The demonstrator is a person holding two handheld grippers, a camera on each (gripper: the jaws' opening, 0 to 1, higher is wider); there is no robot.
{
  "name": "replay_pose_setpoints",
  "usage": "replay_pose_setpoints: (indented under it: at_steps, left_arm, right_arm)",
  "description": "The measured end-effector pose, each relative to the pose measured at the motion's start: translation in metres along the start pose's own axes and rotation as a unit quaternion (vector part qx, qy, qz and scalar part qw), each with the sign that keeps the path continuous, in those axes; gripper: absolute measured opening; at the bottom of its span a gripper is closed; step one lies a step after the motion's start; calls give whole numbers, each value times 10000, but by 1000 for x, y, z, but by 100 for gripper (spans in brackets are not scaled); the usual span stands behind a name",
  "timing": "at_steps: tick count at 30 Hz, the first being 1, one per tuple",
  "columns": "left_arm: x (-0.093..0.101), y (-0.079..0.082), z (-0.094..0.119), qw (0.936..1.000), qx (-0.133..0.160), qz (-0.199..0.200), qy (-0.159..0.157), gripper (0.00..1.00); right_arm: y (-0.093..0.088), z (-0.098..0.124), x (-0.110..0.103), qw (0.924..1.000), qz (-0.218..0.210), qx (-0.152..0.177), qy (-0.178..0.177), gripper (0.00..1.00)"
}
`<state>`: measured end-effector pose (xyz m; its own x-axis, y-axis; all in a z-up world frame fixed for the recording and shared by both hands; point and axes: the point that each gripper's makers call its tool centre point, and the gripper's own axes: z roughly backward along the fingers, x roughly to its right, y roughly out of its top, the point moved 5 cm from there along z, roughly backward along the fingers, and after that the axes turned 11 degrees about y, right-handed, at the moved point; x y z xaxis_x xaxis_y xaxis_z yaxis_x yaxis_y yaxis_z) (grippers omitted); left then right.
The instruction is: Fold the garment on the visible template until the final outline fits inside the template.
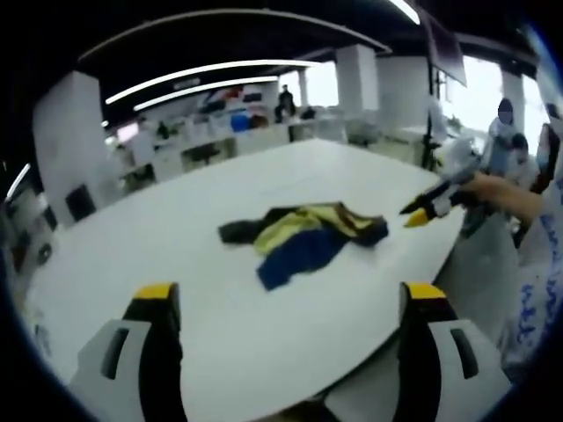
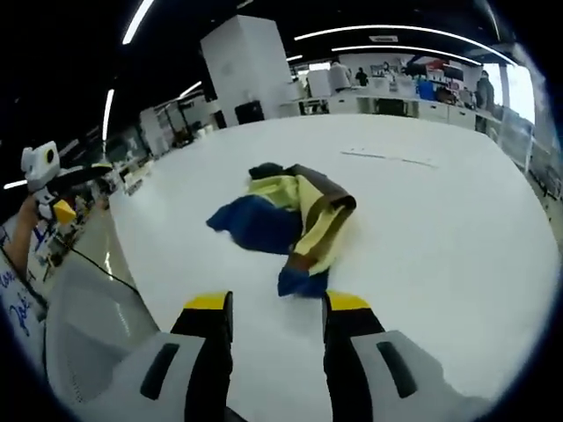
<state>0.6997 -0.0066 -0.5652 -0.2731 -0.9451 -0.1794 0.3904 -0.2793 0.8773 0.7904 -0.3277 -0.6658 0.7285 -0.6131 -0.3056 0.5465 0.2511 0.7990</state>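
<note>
A crumpled garment in blue, yellow and dark brown lies in a heap on the white bench, near the middle of its surface. In the right gripper view the same garment sits just beyond the jaws, toward 12 o'clock, with a blue corner nearest them.

The left gripper hangs above the bench edge, its yellow-tipped jaws wide apart and holding nothing; the garment lies ahead at 12 o'clock, apart from them. The right gripper hangs low over the bench, jaws parted by a narrow gap, nothing between them.

In the left gripper view the right gripper enters from 3 o'clock, near the garment's edge without touching. In the right gripper view the left gripper appears at 9 o'clock, off the bench edge.

People stand beyond the bench.
</note>
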Motion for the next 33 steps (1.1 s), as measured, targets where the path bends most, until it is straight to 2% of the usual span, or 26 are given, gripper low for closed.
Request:
replay_pose_setpoints:
  at_steps: [2, 8, 12, 18, 33]
  left_arm:
    - [0, -1, 1, 10000, 5, 23, -6, 100]
    - [-4, -5, 0, 9999, -40, 83, 51, 100]
    - [-3, -6, 0, 9999, -46, 85, 39, 99]
    - [-3, -12, -3, 9998, -98, 180, 4, 98]
    - [-2, -17, 1, 9995, -177, 271, -15, 97]
  right_arm:
    - [-2, -6, 3, 9999, 45, -83, 49, 41]
    - [-8, -19, 4, 9996, 44, -207, 194, 33]
    - [-6, -23, 10, 9997, -156, -108, 173, 27]
    - [-5, -32, 11, 9995, -165, -147, 228, 29]
    - [-6, -43, 16, 9993, -222, -234, 202, 18]
